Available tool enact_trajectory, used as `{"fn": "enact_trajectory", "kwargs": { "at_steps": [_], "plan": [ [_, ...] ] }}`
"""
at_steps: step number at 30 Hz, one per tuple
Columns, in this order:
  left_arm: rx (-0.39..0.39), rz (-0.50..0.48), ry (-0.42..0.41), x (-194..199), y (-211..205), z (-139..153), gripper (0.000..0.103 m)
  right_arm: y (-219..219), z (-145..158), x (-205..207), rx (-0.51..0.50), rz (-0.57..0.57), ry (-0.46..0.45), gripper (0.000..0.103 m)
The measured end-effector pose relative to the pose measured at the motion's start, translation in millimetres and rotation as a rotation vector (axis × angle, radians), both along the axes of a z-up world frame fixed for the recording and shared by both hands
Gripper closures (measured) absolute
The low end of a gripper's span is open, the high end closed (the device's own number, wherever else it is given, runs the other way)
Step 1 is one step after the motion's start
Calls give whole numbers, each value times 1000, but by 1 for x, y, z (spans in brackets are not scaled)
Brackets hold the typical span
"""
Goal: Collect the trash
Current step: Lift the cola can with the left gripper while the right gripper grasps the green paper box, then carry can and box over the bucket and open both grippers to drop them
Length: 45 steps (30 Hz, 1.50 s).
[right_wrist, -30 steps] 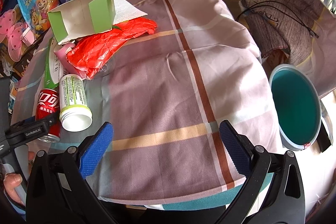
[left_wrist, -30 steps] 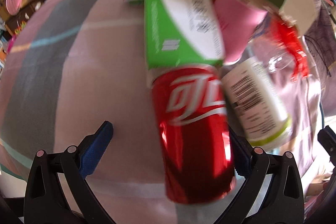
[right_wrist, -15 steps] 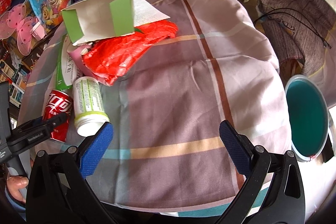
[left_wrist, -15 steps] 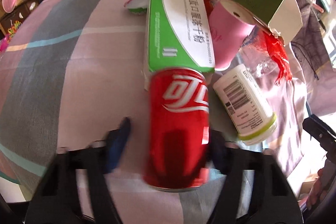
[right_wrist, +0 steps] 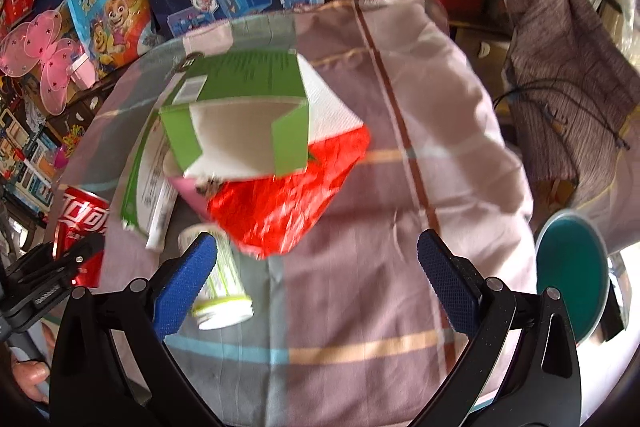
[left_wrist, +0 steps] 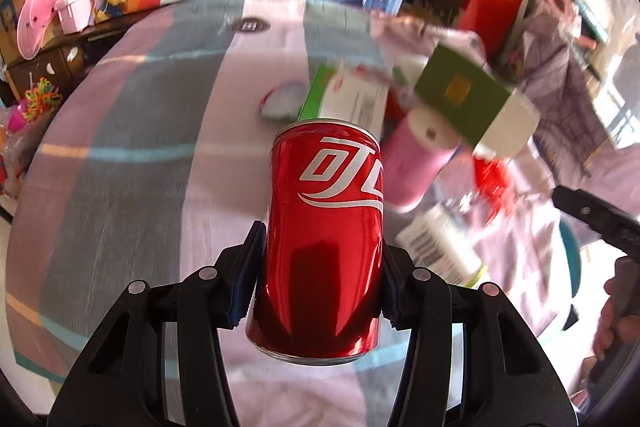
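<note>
One red can (left_wrist: pixel 326 235), long axis along left tongs (left_wrist: pixel 320 269), clamped

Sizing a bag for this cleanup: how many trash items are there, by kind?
Red drink can: 1
Green-and-white cardboard boxes: 2
White plastic bottle, green band: 1
Pink paper cup: 1
Red plastic bag: 1
Total: 6

I see a surface (right_wrist: pixel 400 187) covered by a plaid cloth (right_wrist: pixel 460 115) in pink, grey and teal with brown and orange stripes. On the cloth: a white bottle with green label (right_wrist: pixel 222 287) lying on its side, a flat green-and-white box (right_wrist: pixel 140 183), a red crinkled bag (right_wrist: pixel 280 203), a pink cup (left_wrist: pixel 416 167) on its side. An open green carton (right_wrist: pixel 244 115) sits atop the pile.
</note>
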<state>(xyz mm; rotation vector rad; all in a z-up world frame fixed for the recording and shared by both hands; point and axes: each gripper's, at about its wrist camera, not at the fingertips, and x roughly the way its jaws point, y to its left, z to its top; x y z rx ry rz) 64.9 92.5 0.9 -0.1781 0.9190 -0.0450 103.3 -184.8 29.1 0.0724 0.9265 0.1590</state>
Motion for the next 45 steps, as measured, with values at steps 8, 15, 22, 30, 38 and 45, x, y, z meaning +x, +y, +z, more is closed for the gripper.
{"fn": "enact_trajectory", "kwargs": {
  "at_steps": [8, 15, 22, 30, 38, 45],
  "plan": [
    [-38, -35, -23, 35, -12, 4, 52, 7, 14, 32, -40, -3, -24, 22],
    [-59, -53, -8, 51, -13, -9, 52, 52, 14, 48, -242, 112, -48, 36],
    [-55, -66, 5, 64, -10, -13, 52, 90, 7, 74, -415, 199, -120, 61],
    [-31, -84, -39, 69, -20, 1, 52, 44, 25, 81, -238, 82, -119, 101],
    [-8, -180, -93, 66, -69, 32, 52, -25, 40, 59, -86, -23, -126, 101],
    [23, -324, -95, 61, -145, 43, 52, -100, 34, 25, 11, -131, -104, 101]
  ]
}}
